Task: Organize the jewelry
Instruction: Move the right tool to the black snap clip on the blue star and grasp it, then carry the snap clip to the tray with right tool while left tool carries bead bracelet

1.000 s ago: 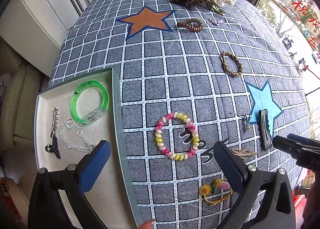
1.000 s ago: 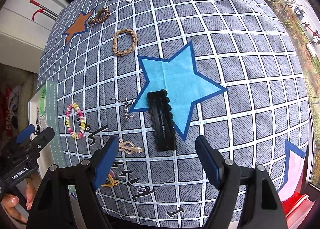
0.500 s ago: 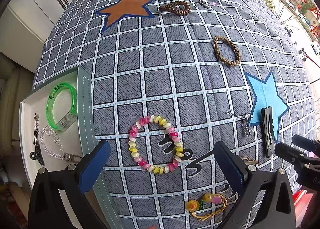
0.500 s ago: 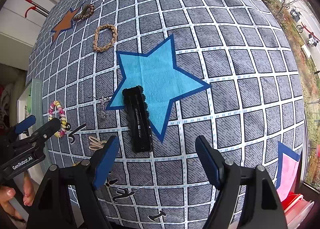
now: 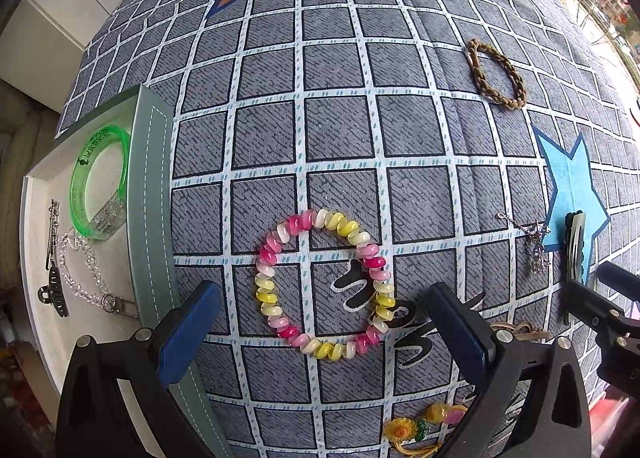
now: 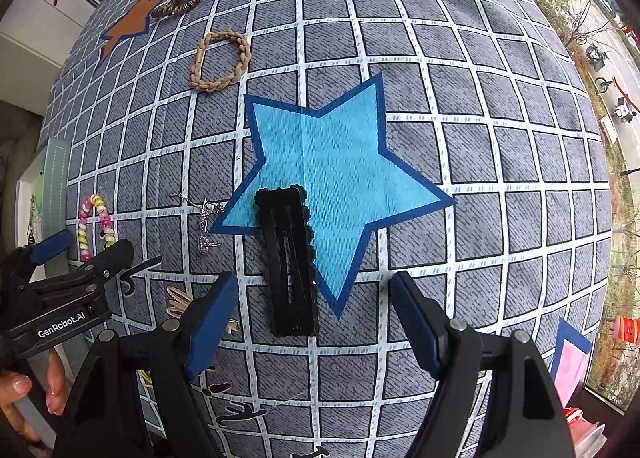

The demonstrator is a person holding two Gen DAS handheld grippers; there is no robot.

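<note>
Both grippers have sunk toward the grid-patterned cloth on the table (image 5: 340,138), the left gripper (image 5: 320,332) gaping wide over the glossy pink-and-yellow coil bracelet (image 5: 325,284) beside the tray (image 5: 154,218), the right gripper (image 6: 314,312) wide astride the matte black scalloped hair clip (image 6: 289,262) half on the blue star (image 6: 340,162).

I read "GenRobot.AI" in white on my left gripper (image 6: 66,258). The green bangle (image 5: 100,182) carries dark print I can't make out.

Pink-yellow-white bracelet (image 5: 325,285), grey checked cloth (image 5: 340,130)
</note>
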